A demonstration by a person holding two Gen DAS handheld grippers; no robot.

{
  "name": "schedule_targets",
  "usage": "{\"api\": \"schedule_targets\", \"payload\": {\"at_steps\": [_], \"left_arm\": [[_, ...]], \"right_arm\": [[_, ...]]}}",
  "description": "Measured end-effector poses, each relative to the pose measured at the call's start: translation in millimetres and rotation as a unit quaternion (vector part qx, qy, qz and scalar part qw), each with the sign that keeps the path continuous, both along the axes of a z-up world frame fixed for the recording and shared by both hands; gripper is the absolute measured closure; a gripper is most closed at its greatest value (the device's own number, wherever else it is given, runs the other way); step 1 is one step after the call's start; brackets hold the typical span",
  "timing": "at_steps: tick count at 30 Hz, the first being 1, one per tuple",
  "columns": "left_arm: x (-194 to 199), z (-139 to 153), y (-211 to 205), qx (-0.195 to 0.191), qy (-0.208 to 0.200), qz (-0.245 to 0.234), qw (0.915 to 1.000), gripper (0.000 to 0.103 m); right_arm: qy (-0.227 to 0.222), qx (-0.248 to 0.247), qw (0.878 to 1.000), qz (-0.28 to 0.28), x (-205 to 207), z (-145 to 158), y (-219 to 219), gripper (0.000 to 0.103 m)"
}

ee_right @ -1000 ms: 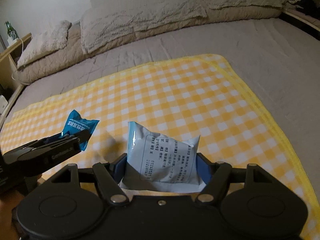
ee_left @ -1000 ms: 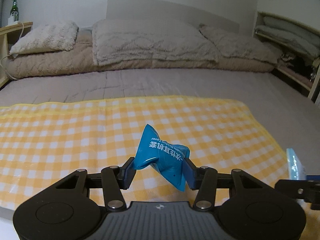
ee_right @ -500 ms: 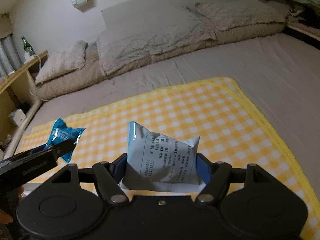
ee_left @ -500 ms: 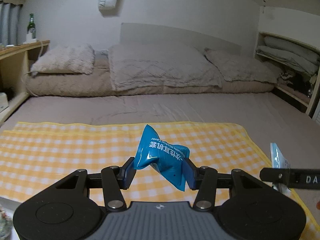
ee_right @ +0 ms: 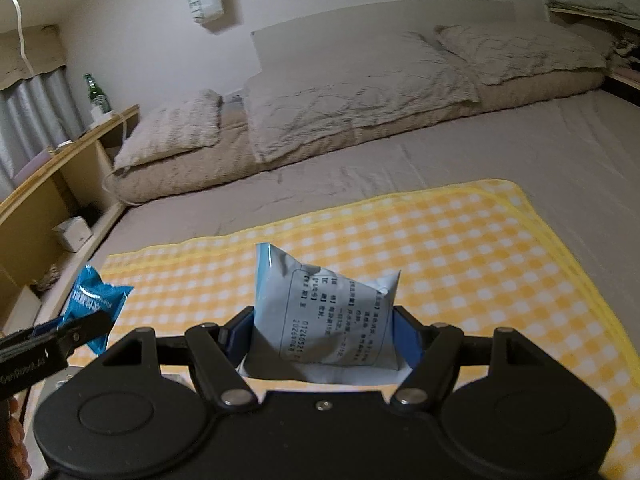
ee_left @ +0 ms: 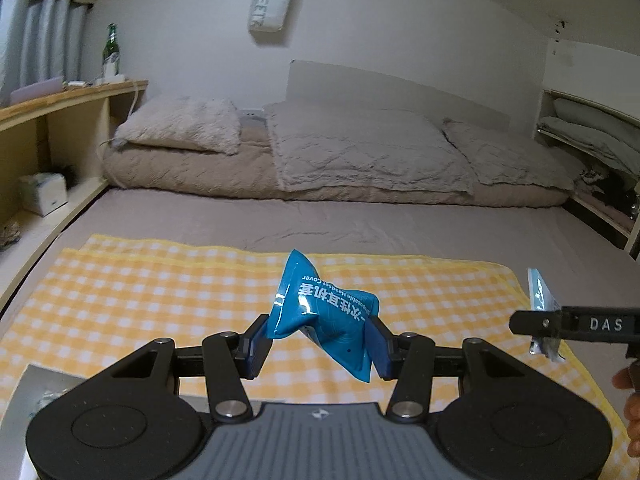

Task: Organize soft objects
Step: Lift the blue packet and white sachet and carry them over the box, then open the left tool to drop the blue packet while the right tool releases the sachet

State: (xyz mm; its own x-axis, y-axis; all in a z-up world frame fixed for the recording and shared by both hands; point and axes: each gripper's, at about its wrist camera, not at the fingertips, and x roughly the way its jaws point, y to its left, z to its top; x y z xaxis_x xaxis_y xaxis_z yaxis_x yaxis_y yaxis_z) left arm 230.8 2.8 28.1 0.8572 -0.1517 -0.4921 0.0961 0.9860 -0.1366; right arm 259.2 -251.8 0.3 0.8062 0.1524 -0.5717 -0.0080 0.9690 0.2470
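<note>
My left gripper (ee_left: 318, 340) is shut on a crumpled blue packet (ee_left: 324, 316) with white lettering, held in the air above the yellow checked cloth (ee_left: 140, 292). My right gripper (ee_right: 324, 336) is shut on a pale grey-white packet (ee_right: 324, 312) with black print, also lifted over the cloth (ee_right: 460, 252). In the right wrist view the blue packet (ee_right: 94, 300) and the left gripper's finger show at the far left. In the left wrist view the pale packet (ee_left: 540, 300) shows edge-on at the far right, behind the right gripper's finger.
The cloth lies on a grey bed (ee_left: 360, 220) with beige pillows (ee_left: 360, 148) and a rolled quilt at the head. A wooden shelf unit (ee_left: 48, 136) with a green bottle (ee_left: 111, 50) stands left. Folded bedding fills shelves (ee_left: 592, 132) on the right. A grey box corner (ee_left: 40, 384) sits bottom left.
Both grippers have risen and drawn back from the cloth with their packets still held. The views tilted up, so the wall, shelf and bottle came into sight.
</note>
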Motion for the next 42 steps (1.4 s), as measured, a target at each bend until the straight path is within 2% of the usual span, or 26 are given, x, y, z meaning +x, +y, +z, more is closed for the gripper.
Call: {"api": "schedule_targets", "payload": {"at_steps": [7, 15, 24, 31, 35, 42], "left_arm": [[-12.8, -10.5, 43.7, 0.006, 0.019, 0.020, 0.9996, 0.052], [-31.0, -40.2, 88.8, 0.001, 0.081, 0.020, 0.9965, 0.052], [-55.8, -84.8, 109.2, 0.002, 0.168, -0.020, 0.9857, 0.052], [-60.4, -110.4, 117.9, 0.016, 0.211, -0.045, 0.9764, 0.052], [-58.6, -121.3, 123.2, 0.029, 0.222, -0.056, 0.9730, 0.052], [-54.3, -127.1, 127.4, 0.042, 0.217, -0.069, 0.9728, 0.052]], "right_arm": [[-0.002, 0.007, 0.999, 0.043, 4.9, 2.4, 42.1, 0.031], [-0.001, 0.015, 0.995, 0.097, 6.7, 3.3, 96.3, 0.031], [0.013, 0.013, 0.989, 0.149, 9.2, -5.6, 152.4, 0.031], [0.052, 0.029, 0.982, 0.179, 18.3, -24.2, 193.6, 0.031], [0.082, 0.039, 0.976, 0.199, 24.4, -41.6, 221.8, 0.031], [0.109, 0.050, 0.964, 0.239, 30.4, -66.0, 274.2, 0.031]]}}
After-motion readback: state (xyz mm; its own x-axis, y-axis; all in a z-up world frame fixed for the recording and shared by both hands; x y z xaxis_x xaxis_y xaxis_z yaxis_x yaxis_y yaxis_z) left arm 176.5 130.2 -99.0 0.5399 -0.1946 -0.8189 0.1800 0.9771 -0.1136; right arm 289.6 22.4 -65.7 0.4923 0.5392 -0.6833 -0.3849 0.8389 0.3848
